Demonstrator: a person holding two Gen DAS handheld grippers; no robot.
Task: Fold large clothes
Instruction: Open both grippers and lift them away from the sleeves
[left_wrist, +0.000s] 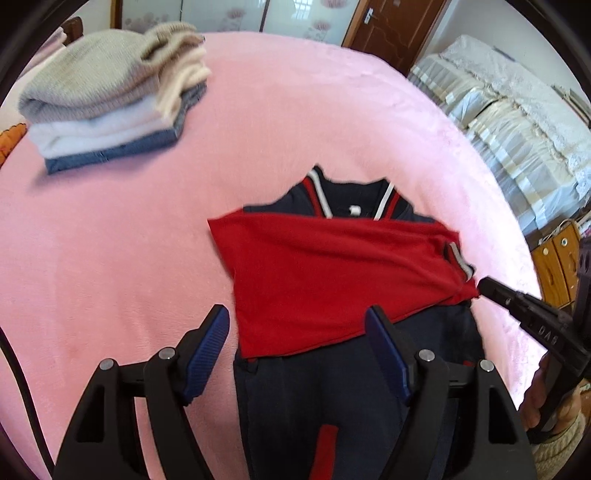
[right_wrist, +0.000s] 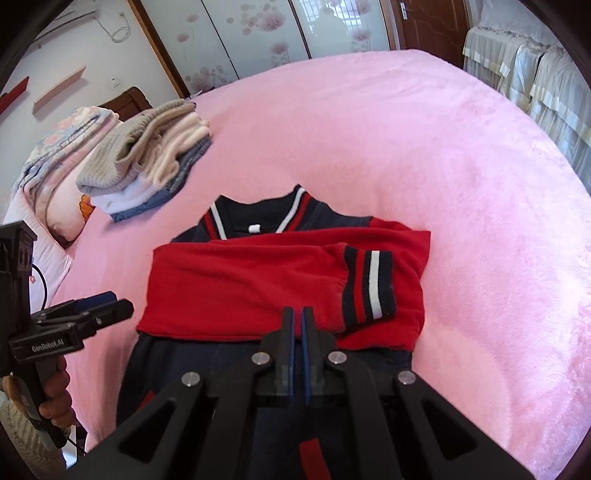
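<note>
Pink bed (right_wrist: 424, 147) carries navy/red jacket (left_wrist: 332, 273), lying flat w/ both red sleeves folded across chest, collar toward far side. L claw (left_wrist: 297, 325): spread wide above jacket's near-left edge, nothing pinched. R claw (right_wrist: 297, 314): pads pressed together, in the R view empty, over sleeve's lower edge. Folded stack (left_wrist: 107, 103) sits far-left on bed, well apart from jacket.

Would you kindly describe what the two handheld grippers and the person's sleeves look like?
Both grippers, left gripper and right gripper, are matte black plastic with silver pivot pins and ribbed blue pads on the jaws. One body reads "GenRobot.AI". A dark cable trails away. Each wrist has a cream knit cuff.
</note>
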